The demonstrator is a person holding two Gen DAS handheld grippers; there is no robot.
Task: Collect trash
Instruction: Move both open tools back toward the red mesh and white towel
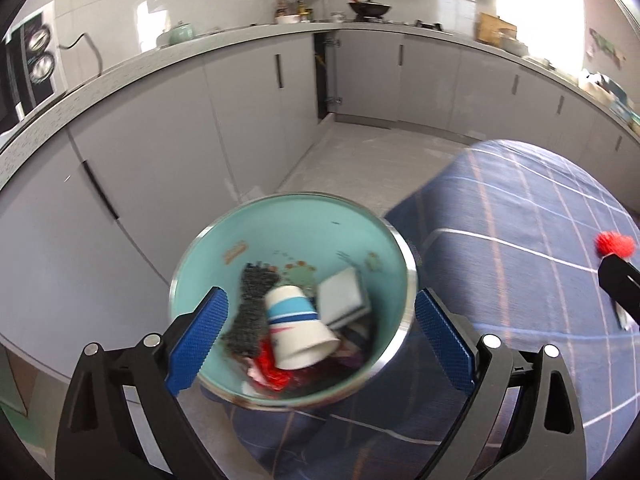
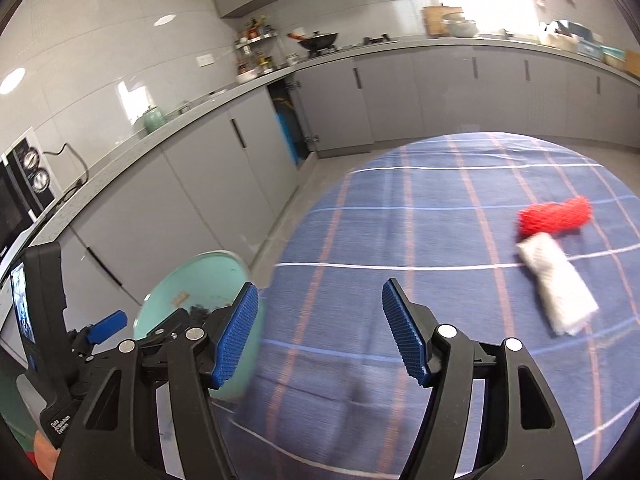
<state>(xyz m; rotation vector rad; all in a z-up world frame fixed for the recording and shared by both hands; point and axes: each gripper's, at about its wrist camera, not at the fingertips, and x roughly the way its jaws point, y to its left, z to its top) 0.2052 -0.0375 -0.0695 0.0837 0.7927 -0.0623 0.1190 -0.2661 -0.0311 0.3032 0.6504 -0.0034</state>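
Note:
A teal bowl point(image 1: 224, 236) with a steel rim sits at the left edge of the blue checked table. It holds a tipped paper cup point(image 1: 296, 330), a dark scouring pad point(image 1: 252, 304), a grey-white box point(image 1: 344, 298) and red scraps point(image 1: 272, 372). My left gripper point(image 1: 320, 338) is open, one finger on each side of the bowl. My right gripper point(image 2: 318, 334) is open and empty above the cloth, right of the bowl point(image 2: 188, 280). A red mesh net point(image 2: 554, 216) and a white crumpled tissue point(image 2: 558, 286) lie on the table at the right.
The blue checked tablecloth point(image 2: 420, 208) covers the table. Grey kitchen cabinets point(image 1: 160, 152) and a countertop run along the left and back. A cabinet door point(image 1: 324, 76) stands ajar at the corner. The red net also shows at the right edge point(image 1: 614, 244).

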